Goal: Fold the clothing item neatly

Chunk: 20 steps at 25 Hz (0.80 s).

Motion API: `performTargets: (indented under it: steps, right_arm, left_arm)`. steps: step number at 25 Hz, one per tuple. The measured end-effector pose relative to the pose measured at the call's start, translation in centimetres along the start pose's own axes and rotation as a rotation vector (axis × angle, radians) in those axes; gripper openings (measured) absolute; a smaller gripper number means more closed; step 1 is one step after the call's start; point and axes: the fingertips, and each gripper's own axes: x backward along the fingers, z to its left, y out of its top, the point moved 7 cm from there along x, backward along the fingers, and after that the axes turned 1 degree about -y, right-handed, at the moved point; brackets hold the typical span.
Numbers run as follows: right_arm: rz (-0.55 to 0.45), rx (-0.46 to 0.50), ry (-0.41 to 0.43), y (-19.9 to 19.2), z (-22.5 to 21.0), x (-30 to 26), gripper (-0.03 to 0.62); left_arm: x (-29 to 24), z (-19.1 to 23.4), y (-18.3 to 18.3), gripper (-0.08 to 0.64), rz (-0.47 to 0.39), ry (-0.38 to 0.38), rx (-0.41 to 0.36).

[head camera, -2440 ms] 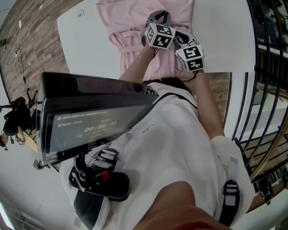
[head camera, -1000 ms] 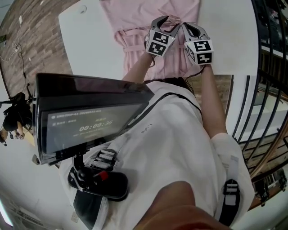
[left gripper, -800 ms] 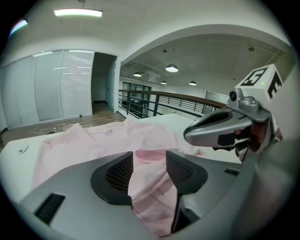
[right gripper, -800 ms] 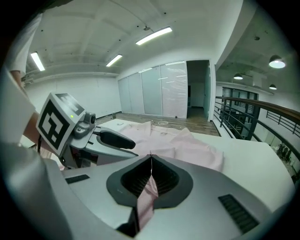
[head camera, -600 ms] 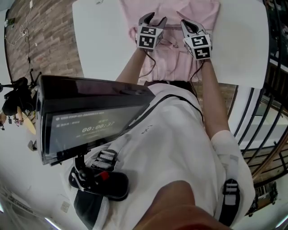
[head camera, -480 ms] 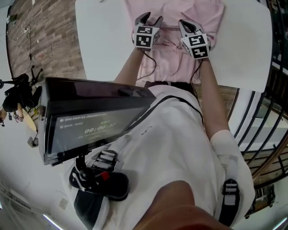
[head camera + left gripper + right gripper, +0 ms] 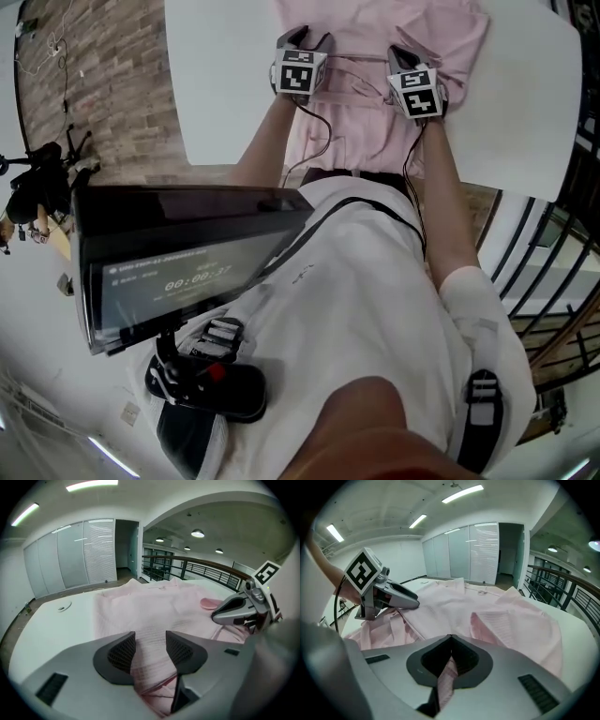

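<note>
Garment of pale pink ribbed cloth [image 7: 375, 28] lay on white table [image 7: 216, 84]; right gripper [image 7: 450, 639] pinched it, left gripper [image 7: 150, 641] gaped above.

White short-sleeved top [image 7: 375, 309]; grey left gripper [image 7: 307, 38] and right gripper [image 7: 401, 54], each with black-and-white marker cube [image 7: 298, 74].

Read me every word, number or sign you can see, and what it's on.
"00:00:37", only roughly legible: timer on the dark screen.
Line above the timer: too small to read.
Left cube and right cube: black-and-white square marker patterns, no letters.
</note>
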Motion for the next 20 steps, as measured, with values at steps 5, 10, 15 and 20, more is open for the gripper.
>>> performTargets:
  steps: [5,10,15,20]
  right_arm:
    - [-0.072,-0.037,-0.027,0.2,-0.9,1.9,0.005]
    - [-0.107,0.007,-0.082,0.8,-2.2,3.7,0.005]
    - [-0.092,0.112,-0.14,2.5,-3.4,4.3,0.046]
    - [0.003,0.205,-0.152,2.6,-3.6,3.8,0.063]
  left_arm:
    - [1.3,-2.8,1.1,0.202,-0.055,-0.006,-0.037]
    - [0.1,-8.4,1.8,0.202,-0.08,-0.111,-0.088]
    - [-0.9,-13.5,3.0,0.202,-0.081,-0.21,-0.124]
    - [-1.3,-15.9,3.0,0.202,-0.057,-0.233,-0.16]
